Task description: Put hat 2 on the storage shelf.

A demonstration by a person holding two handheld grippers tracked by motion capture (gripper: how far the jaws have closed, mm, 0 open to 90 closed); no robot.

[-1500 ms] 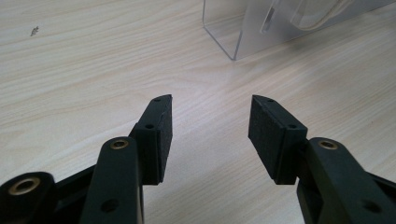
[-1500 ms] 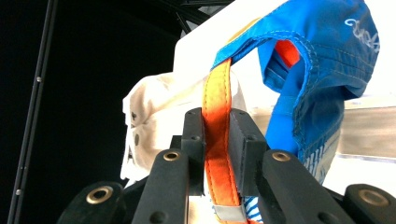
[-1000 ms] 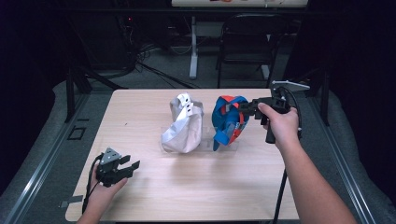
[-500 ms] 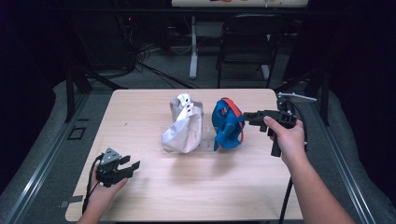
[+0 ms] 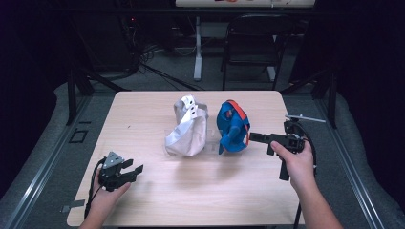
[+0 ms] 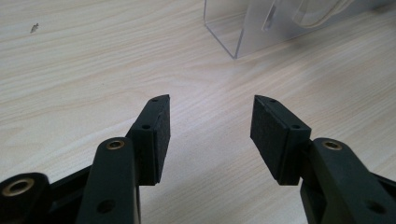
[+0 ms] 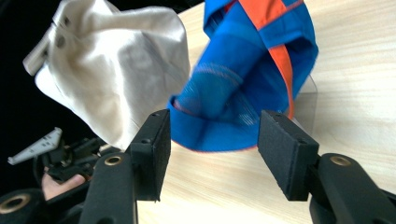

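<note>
The right gripper [image 5: 255,137] stands with jaws spread and nothing between the pads; they have just been opening, and the blue cap [image 5: 233,126] sits free just ahead of their tips. In the right gripper view the cap's [image 7: 243,70] lower edge lies beyond the pads, not touching either one. The gripper lies nearly level, pointing from the table's right side toward the middle, so the cap is straight along its line of reach. The cap stands on end, its long axis running up from the table, with an orange stripe over its top, and it looks propped on a clear stand [image 7: 310,98]. Touching or nearly touching its far side is the white cap [image 5: 187,128], upright in the same way on its own clear stand [image 6: 233,28]. The left gripper [image 5: 133,170] rests near the front left of the table [image 5: 143,109], jaws also apart and empty, well away from both caps, with bare wood under its pads. Any further handling of the blue cap falls to the right hand [image 5: 297,160], much the nearer; the white cap lies between the two grippers, nearer the right.
</note>
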